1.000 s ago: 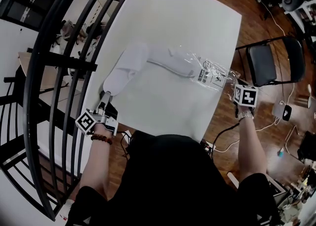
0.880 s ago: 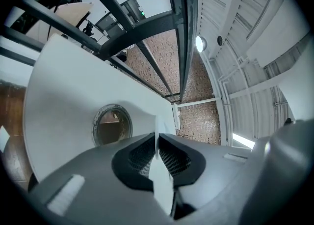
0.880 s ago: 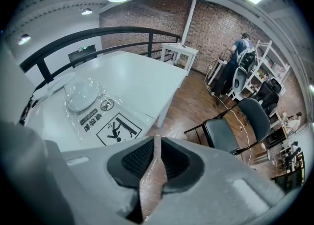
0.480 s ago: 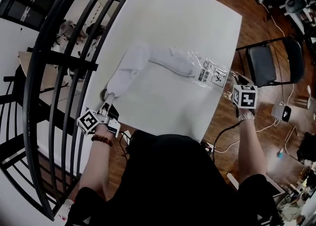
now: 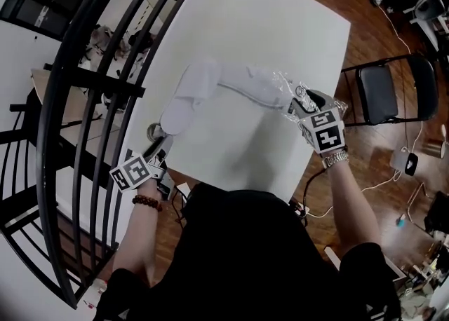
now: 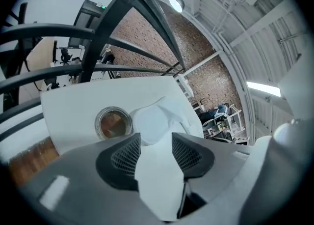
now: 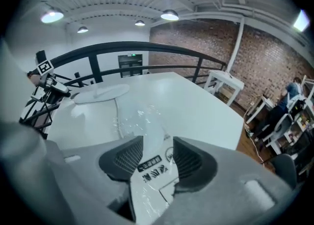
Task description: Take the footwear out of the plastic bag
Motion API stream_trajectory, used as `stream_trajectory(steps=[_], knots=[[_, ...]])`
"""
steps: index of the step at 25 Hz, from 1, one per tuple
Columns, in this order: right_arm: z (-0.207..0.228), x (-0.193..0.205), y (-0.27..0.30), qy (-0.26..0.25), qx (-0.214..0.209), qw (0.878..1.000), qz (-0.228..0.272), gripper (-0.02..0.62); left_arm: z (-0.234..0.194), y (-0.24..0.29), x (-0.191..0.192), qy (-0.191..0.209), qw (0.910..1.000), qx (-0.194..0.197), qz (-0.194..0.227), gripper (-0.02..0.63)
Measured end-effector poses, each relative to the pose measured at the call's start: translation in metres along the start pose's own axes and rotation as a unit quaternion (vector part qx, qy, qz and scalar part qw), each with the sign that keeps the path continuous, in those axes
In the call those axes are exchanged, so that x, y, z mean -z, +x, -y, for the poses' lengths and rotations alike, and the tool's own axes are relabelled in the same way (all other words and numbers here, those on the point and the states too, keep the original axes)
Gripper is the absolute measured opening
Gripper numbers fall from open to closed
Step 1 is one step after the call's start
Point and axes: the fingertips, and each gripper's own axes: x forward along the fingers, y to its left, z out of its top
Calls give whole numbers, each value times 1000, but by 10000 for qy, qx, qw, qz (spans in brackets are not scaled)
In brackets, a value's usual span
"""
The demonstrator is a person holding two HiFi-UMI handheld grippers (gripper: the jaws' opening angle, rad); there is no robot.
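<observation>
Two white slippers lie on the white table (image 5: 280, 11). One slipper (image 5: 184, 99) is out of the clear plastic bag (image 5: 270, 85), and the other is still inside the film. My left gripper (image 5: 158, 147) is at the table's near left edge, its jaws opening. The free slipper's end (image 6: 153, 126) lies between them, and the pads do not press on it. My right gripper (image 5: 303, 104) is over the bag's printed end (image 7: 153, 165), which lies loose between its opening jaws. In the right gripper view the free slipper (image 7: 100, 93) and my left gripper (image 7: 51, 82) show far off.
A black curved railing (image 5: 91, 102) runs close along the table's left side. A small round glass-like disc (image 5: 153, 131) sits at the table's edge by my left gripper. A black folding chair (image 5: 382, 92) stands on the wooden floor to the right, with cables nearby.
My right gripper has come in from past the table's right edge, bunching the bag toward the slippers. Both grippers' jaws have opened. The left one has let go of the slipper.
</observation>
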Motion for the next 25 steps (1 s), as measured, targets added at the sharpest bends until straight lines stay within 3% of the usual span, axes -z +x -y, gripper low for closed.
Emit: stream_trajectory(steps=[6,10,14,20,22,25], knots=[[-47,-25,45,-645,-626,9955,-297,207,29,13,-4,649,9977,185,-113,201],[-59,-14,66,-890,-699,9913,-666,207,59,27,-5,1090,9929,435,-184,198],[-56,-10,69,-873,-640,9918,-680,207,79,53,6,1457,9860,598,-549,180],[-51,-1,61,-913,-565,9911,-787,206,45,80,3,1681,9821,-217,-822,77],[-47,4,58,-887,-536,9914,-798,206,34,84,5,1558,9831,-385,-885,20],[-40,11,53,-805,-498,9923,-805,206,28,86,8,1292,9869,-408,-876,14]])
